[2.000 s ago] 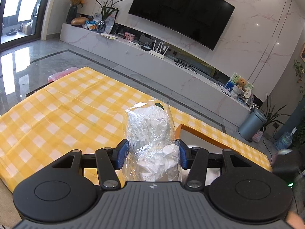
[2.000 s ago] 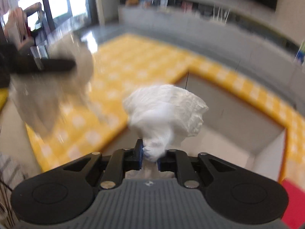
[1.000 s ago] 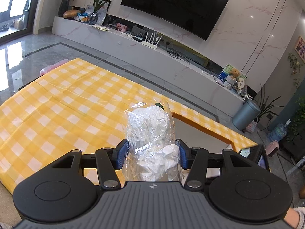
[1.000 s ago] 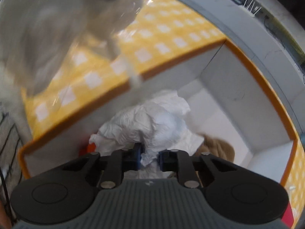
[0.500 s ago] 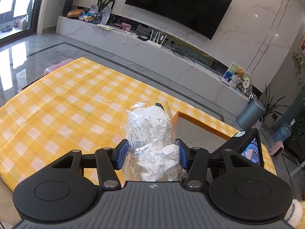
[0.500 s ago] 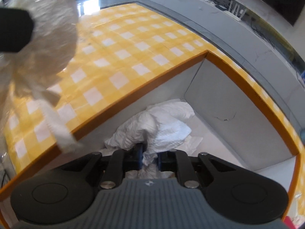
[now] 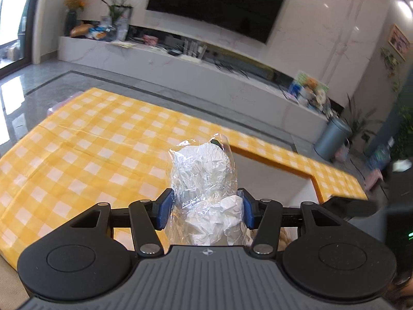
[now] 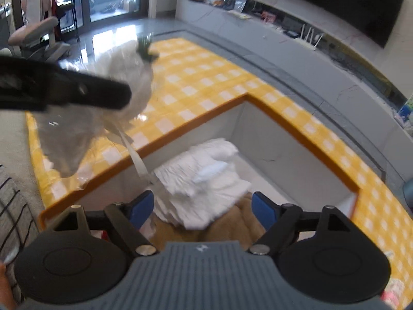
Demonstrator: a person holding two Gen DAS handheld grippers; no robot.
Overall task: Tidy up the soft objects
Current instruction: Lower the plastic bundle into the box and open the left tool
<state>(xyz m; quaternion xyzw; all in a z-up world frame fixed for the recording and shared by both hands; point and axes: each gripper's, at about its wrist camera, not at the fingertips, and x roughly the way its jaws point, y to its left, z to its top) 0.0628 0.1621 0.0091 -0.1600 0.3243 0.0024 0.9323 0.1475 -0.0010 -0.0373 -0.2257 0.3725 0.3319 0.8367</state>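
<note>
In the left wrist view, your left gripper (image 7: pixel 205 208) is clamping a clear bag (image 7: pixel 204 180) stuffed with crumpled white paper; both blue pads (image 7: pixel 164 208) are pressing into its sides, with the jaws about half apart. The bag is standing up between the fingers, above the yellow checked surface (image 7: pixel 90 149). Just to its right the orange-rimmed bin (image 7: pixel 271 164) is opening into that surface, its inside mostly hidden here. Your right gripper (image 7: pixel 348 206) is showing as a dark blur at the right edge.

In the right wrist view, your right gripper (image 8: pixel 202 206) has just been opening and is now standing wide, holding nothing. Below and between its pads, a white cloth (image 8: pixel 206 175) is lying inside the bin (image 8: pixel 284 139), resting on something tan (image 8: pixel 232 224). At the upper left, your left gripper (image 8: pixel 77 90) is holding the bag (image 8: pixel 103 108) over the surface (image 8: pixel 206 87), beside the bin's rim.
</note>
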